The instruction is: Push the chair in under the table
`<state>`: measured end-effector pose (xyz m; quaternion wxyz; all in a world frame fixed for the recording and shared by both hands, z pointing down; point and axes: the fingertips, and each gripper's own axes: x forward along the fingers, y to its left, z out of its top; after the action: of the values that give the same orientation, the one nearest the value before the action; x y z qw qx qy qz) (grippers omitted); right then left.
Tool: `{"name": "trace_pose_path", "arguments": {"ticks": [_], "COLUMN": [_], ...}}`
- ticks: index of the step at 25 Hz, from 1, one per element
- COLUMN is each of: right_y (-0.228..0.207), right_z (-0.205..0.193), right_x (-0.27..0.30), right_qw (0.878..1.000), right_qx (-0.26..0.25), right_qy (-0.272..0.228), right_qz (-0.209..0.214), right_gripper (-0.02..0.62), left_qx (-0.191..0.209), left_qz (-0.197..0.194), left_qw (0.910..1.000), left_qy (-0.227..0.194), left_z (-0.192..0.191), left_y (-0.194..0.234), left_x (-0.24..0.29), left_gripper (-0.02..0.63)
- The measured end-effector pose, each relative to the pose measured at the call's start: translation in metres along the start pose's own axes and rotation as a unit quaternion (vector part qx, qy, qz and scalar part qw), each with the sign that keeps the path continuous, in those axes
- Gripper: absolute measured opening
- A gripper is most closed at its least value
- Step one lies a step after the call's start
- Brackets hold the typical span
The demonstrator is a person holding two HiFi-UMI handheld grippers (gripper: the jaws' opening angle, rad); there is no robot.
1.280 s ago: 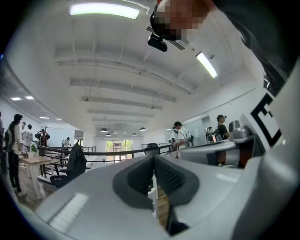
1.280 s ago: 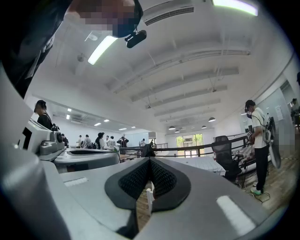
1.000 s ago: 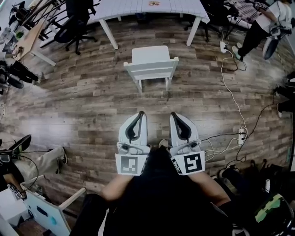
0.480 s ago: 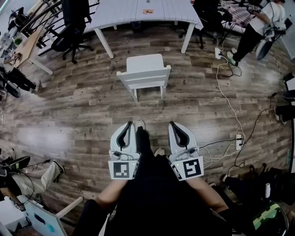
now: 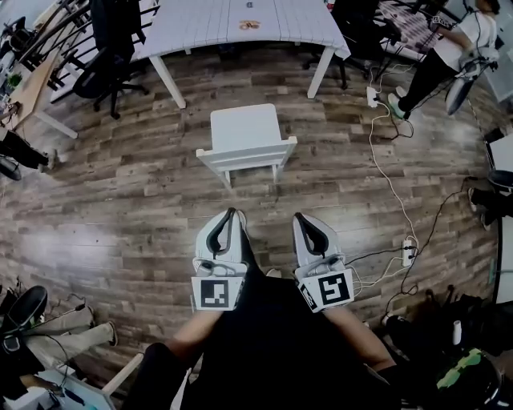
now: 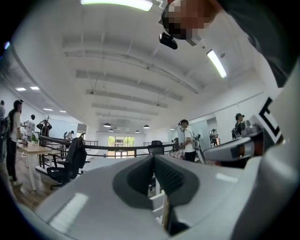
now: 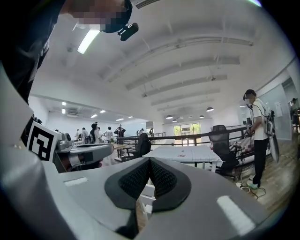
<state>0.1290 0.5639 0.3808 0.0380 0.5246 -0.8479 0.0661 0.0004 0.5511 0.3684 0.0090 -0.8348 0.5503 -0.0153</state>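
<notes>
Pushing hasn't started: both grippers hang short of the chair [image 5: 244, 132], no contact.

- **Grippers:** the left gripper [image 5: 232, 213] and right gripper [image 5: 300, 216] both have their fingers pressed together with nothing between them. That's fine, since closed tips should make a stiff pusher.
- **Chair:** it stands on the wooden floor [image 5: 144, 208] toward the far edge. The backrest faces me, the seat points at the table [image 5: 200, 24], and there's a clear gap to the table's near edge.
- **How to push:** my take is one tip near each end of the top rail [image 5: 248, 154], pushed level and evenly, else it yaws. The chair looks slightly turned, so I expect one side has to lead.
- **Alignment:** it sits roughly between the left table leg [image 5: 168, 82] and right table leg [image 5: 321, 72]. Keep it centred so it doesn't clip either one.
- **Around:**
  - A black office chair [image 5: 112, 60] is near the floor's far left corner.
  - A second office chair [image 5: 361, 32] is by the table's right end.
  - A power strip [image 5: 410, 250] with cables runs along the right edge.
  - A person [image 5: 449, 48] is at the far right corner.
- **Path:** all of these look off the push line, and the lane from chair to table looks open.
</notes>
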Motion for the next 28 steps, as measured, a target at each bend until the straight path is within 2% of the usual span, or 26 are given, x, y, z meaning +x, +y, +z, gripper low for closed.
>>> {"name": "trace_pose_path", "arguments": {"ticks": [8,16,21,24,28], "right_y": [-0.014,-0.025,-0.028,-0.030,-0.041], "right_z": [0.022,0.030,0.026,0.026,0.022], "right_x": [0.113,0.210,0.252,0.267,0.281], "right_qw": [0.999,0.999,0.998,0.998,0.997], "right_qx": [-0.021,0.001,0.003,0.017,0.015], "right_qy": [0.009,0.029,0.039,0.045,0.060], "right_qz": [-0.026,-0.030,-0.041,-0.044,-0.048], "right_gripper": [-0.002,-0.002,-0.002,-0.002,-0.003], "left_qx": [-0.029,-0.036,-0.041,-0.046,-0.031], "left_qz": [0.000,-0.026,-0.034,-0.038,-0.044], "left_qw": [0.9992,0.9984,0.9977,0.9964,0.9959], "left_qy": [0.027,0.036,0.043,0.061,0.073], "left_z": [-0.017,-0.025,-0.029,-0.038,-0.051], "left_y": [0.081,0.145,0.171,0.182,0.185], "left_x": [0.066,0.117,0.146,0.159,0.174], "left_gripper": [0.008,0.008,0.008,0.009,0.009]}}
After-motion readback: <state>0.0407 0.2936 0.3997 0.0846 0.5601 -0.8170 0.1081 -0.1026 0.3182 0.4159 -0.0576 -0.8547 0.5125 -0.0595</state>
